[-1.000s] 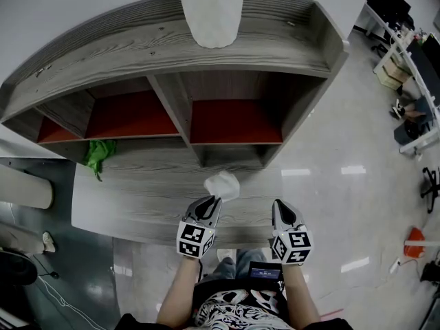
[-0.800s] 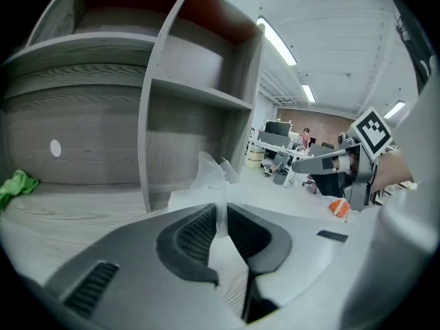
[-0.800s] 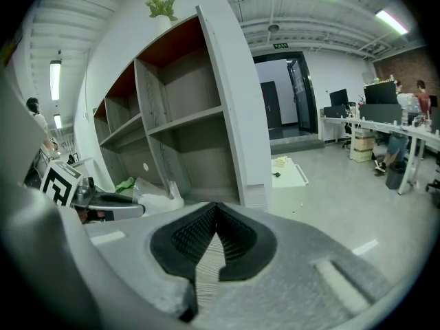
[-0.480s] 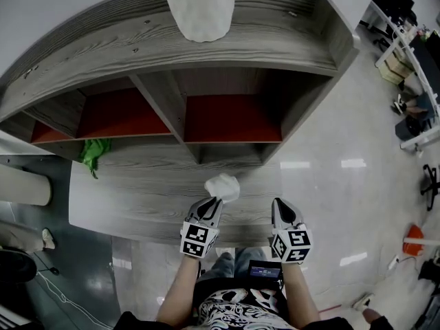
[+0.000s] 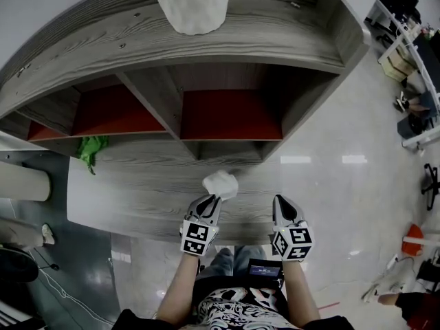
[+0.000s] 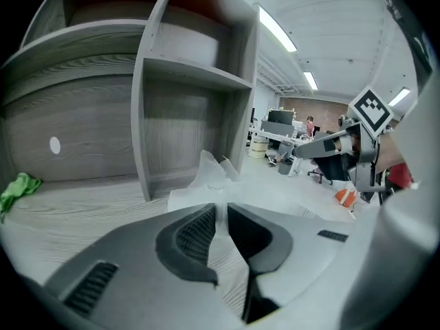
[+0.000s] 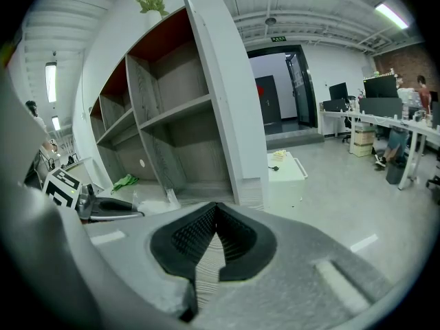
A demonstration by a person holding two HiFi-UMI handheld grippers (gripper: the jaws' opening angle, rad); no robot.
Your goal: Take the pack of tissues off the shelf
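The pack of tissues [image 5: 220, 184] is a white crinkled wrapper. It lies at the tip of my left gripper [image 5: 212, 199], over the grey wooden ledge [image 5: 137, 184] in front of the shelf unit [image 5: 206, 47]. In the left gripper view the pack [image 6: 206, 177] sits just past the jaws, and my left gripper [image 6: 220, 208] pinches a thin flap of its wrapper. Those jaws have just been opening a little, with the flap still between them. My right gripper [image 5: 280, 201] hovers beside it at the ledge's front edge. Its tips [image 7: 216, 208] meet with nothing between them.
A green cloth [image 5: 89, 150] lies at the ledge's left end, below the red-backed compartments. A white rounded object [image 5: 191, 2] stands on top of the shelf unit. Shiny floor runs to the right, with office desks and chairs [image 5: 412, 108] far off.
The left gripper has sunk slightly with the pack still in its jaws. The right gripper has kept still. The shelf has shifted a little in the head view.
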